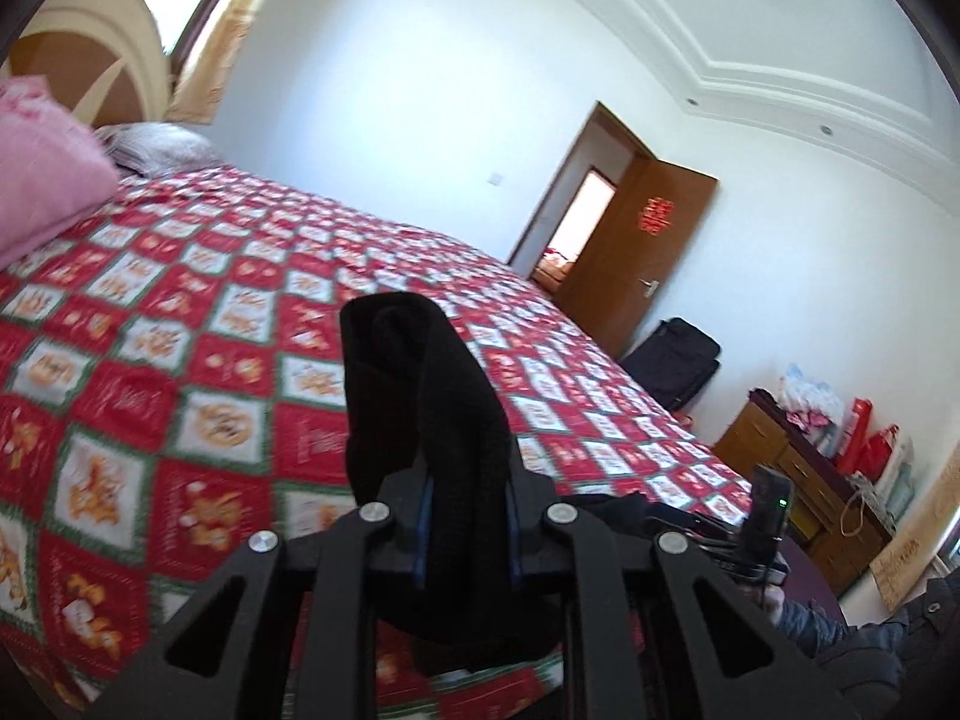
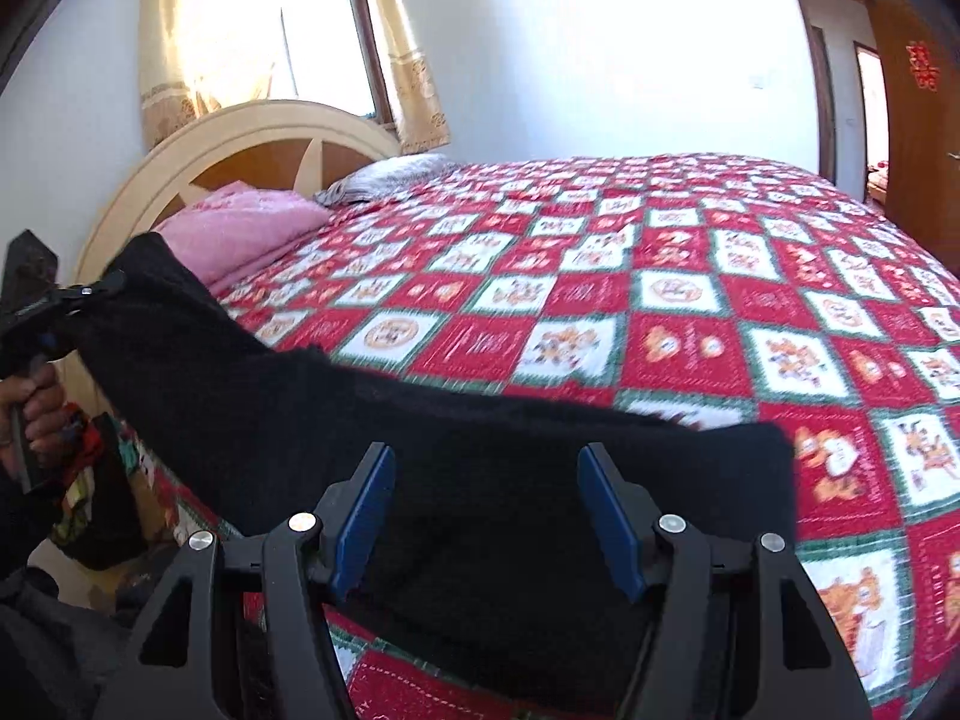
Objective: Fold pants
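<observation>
The black pants (image 2: 456, 480) stretch from the left gripper (image 2: 90, 291) down to the near edge of the bed (image 2: 660, 300). In the left wrist view my left gripper (image 1: 465, 480) is shut on a bunched end of the pants (image 1: 420, 384), held up above the bed (image 1: 180, 360). My right gripper (image 2: 486, 504) is open, its blue pads (image 2: 366, 510) on either side of the pants' other end, which lies on the bed edge. The right gripper also shows in the left wrist view (image 1: 762, 516) at the lower right.
A pink blanket (image 2: 252, 222) and a grey pillow (image 2: 390, 177) lie by the headboard (image 2: 240, 138). An open wooden door (image 1: 636, 258), a dark suitcase (image 1: 678, 360) and a wooden dresser (image 1: 792, 480) with bags stand beyond the bed's foot.
</observation>
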`<state>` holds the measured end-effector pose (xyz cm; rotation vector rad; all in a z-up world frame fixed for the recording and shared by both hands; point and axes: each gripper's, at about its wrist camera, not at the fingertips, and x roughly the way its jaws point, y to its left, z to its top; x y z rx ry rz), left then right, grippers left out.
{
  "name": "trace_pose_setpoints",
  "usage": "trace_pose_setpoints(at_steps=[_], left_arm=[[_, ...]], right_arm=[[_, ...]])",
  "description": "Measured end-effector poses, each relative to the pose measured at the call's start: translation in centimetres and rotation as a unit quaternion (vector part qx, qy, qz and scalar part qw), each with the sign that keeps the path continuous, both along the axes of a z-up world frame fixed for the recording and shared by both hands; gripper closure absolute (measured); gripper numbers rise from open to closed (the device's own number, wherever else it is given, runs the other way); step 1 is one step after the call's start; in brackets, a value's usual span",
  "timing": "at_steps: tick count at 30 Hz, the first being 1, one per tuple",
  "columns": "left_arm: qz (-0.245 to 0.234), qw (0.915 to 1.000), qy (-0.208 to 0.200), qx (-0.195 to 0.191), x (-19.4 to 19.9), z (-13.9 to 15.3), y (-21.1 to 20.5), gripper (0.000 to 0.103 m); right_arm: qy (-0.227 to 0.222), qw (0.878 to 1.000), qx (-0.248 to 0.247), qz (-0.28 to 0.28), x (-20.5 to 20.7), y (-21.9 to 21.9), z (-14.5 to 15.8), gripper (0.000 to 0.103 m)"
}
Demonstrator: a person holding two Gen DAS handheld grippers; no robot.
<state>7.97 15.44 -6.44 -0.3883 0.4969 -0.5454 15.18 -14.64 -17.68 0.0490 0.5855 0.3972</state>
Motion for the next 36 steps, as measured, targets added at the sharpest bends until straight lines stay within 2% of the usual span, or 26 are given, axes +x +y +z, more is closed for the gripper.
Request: trace_pose_setpoints(at_steps=[7,11,14,20,27,30,31,33,36], left_arm=[[-0.083,0.9963,-0.018,0.017,1.7,3.2,-8.0,0.084],[-0.122,0.9917,-0.007,0.039,3.1,3.3,-12.6,0.084],[-0.147,0.9865,0.004,0.070,4.0,2.8,-16.4,0.084],[-0.204,0.9695,0.046,0.129,6.0,-0.2,-23.5,0.084],[-0.239,0.9470,0.086,0.196,6.3,-5.0,-29.8,0.084],[-0.244,0.9410,0.093,0.216,6.2,-6.7,-31.3,0.082],[-0.244,0.9399,0.093,0.220,6.0,-7.0,-31.6,0.080],[-0.245,0.9410,0.085,0.218,5.7,-6.8,-31.8,0.070],[-0.250,0.9492,0.061,0.181,4.7,-4.6,-30.4,0.058]], right_arm=[[-0.015,0.998,0.028,-0.055,0.0,-4.3,2.4,0.038],[-0.016,0.995,0.045,-0.093,0.1,-7.4,2.8,0.038],[-0.008,0.990,0.058,-0.126,0.5,-9.7,2.6,0.038],[0.019,0.976,0.087,-0.201,1.7,-13.3,0.9,0.038],[0.031,0.974,0.091,-0.205,2.1,-14.1,-0.1,0.038],[0.036,0.973,0.094,-0.206,2.3,-14.3,-0.4,0.037],[0.039,0.973,0.095,-0.207,2.5,-14.3,-0.6,0.037],[0.046,0.971,0.101,-0.210,2.6,-14.7,-0.9,0.037],[0.053,0.969,0.107,-0.218,2.7,-15.2,-1.4,0.037]])
